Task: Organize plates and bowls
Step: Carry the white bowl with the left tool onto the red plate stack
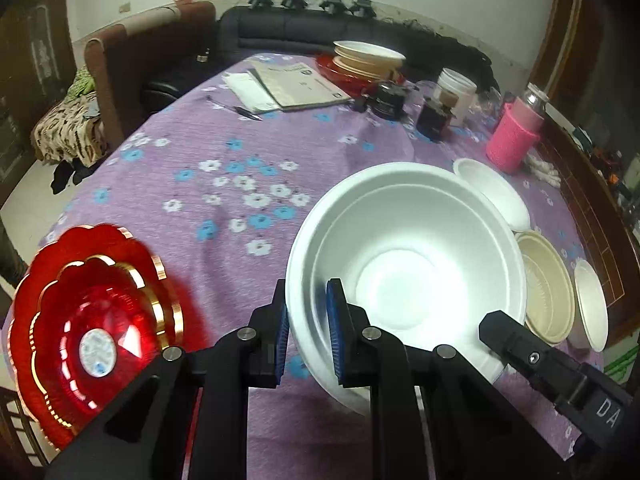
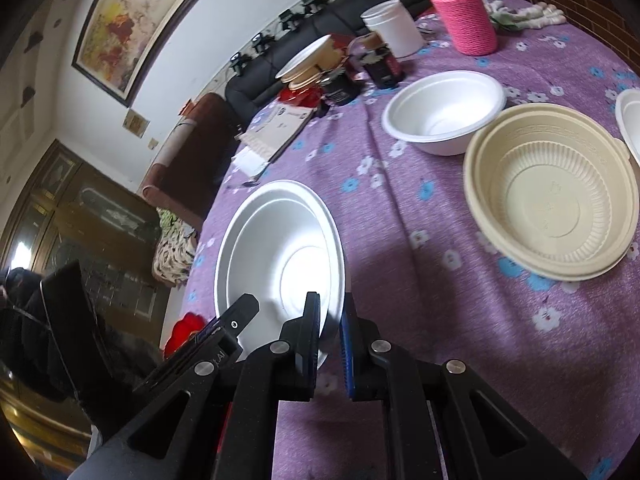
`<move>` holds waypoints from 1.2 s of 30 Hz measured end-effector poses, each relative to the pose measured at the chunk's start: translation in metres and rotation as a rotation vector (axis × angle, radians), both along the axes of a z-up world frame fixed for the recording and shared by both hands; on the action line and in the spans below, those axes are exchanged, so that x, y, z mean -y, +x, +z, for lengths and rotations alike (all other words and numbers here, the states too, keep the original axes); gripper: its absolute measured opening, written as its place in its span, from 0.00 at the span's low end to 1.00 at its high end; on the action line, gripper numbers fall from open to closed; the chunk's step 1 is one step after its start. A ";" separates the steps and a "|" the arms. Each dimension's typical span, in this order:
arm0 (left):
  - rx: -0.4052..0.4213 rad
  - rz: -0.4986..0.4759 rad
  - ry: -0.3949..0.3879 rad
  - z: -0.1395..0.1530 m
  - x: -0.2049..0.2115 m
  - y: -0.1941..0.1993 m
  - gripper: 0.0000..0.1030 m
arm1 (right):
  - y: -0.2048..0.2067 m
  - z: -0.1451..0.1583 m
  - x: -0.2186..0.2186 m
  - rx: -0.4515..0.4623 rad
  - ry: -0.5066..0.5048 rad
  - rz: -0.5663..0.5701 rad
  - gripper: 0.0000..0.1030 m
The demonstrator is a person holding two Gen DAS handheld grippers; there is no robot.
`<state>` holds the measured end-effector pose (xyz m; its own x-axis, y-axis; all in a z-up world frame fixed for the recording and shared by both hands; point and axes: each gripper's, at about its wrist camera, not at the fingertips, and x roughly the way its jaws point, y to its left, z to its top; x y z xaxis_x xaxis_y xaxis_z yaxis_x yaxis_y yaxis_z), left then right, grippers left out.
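Both grippers hold one large white foam bowl, lifted and tilted above the purple flowered table. My left gripper is shut on its near rim, one pad inside and one outside. My right gripper is shut on the rim of the same bowl; its finger also shows in the left wrist view. A red scalloped plate lies at the table's left edge. A small white bowl, a beige ribbed bowl and a white plate sit on the right. A stack of plates and bowls stands at the back.
The table cloth carries a booklet and papers, a pen, dark jars, a white tub and a pink-sleeved bottle. A sofa and an armchair stand behind the table.
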<state>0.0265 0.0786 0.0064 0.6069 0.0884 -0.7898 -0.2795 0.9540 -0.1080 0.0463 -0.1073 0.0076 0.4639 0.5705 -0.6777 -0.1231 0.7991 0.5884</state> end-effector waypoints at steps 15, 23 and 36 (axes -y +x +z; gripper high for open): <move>0.043 0.229 -0.005 0.012 -0.086 -0.060 0.15 | -0.031 0.024 -0.101 0.061 -0.024 0.228 0.09; 0.032 0.339 -0.001 0.005 -0.127 -0.083 0.15 | -0.042 0.019 -0.152 0.051 -0.031 0.345 0.09; -0.015 0.412 0.005 -0.015 -0.157 -0.096 0.15 | -0.051 -0.003 -0.204 0.011 -0.088 0.453 0.09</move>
